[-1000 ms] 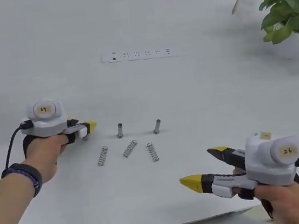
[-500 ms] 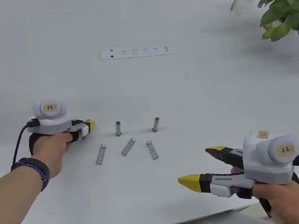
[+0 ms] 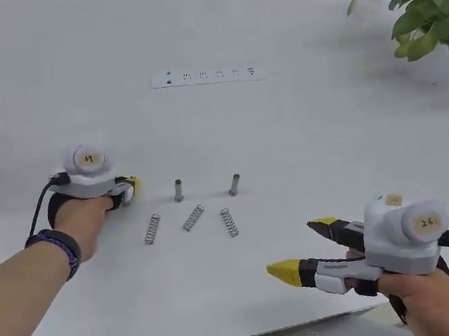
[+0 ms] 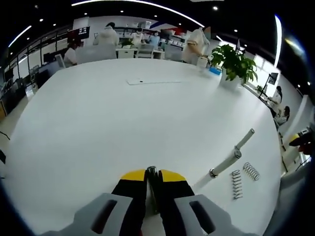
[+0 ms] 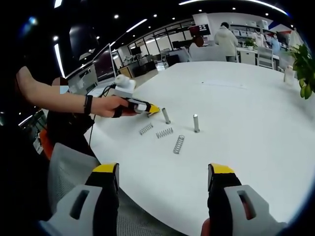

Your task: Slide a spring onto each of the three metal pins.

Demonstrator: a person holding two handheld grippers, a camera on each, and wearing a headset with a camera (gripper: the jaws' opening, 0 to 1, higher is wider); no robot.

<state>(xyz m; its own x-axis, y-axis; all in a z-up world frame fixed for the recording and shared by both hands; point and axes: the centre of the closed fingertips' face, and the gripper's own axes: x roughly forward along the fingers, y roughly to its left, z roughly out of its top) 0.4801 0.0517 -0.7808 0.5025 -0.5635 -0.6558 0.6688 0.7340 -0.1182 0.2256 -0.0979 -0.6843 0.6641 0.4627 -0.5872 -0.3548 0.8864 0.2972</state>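
**Three springs unthreaded, one pin in the claw**
The springs (image 3: pixel 193 218) lie in a row mid-table (image 3: pixel 301 126), just nearer than the upright left pin (image 3: pixel 178 190) and right pin (image 3: pixel 234 185). At the row's left end, the left gripper (image 3: pixel 128 186) is pinched closed on what looks like the third pin (image 4: pixel 151 171), probably to steady it. The right gripper (image 3: pixel 303 248) hangs near right, jaws wide and empty, free to fetch a spring.

Right gripper (image 5: pixel 163 169): jaws wide apart, empty. Ahead: three springs (image 5: pixel 164 132) lying flat, two pins (image 5: pixel 196 123) upright. Left gripper (image 5: pixel 153 109) beyond-left.
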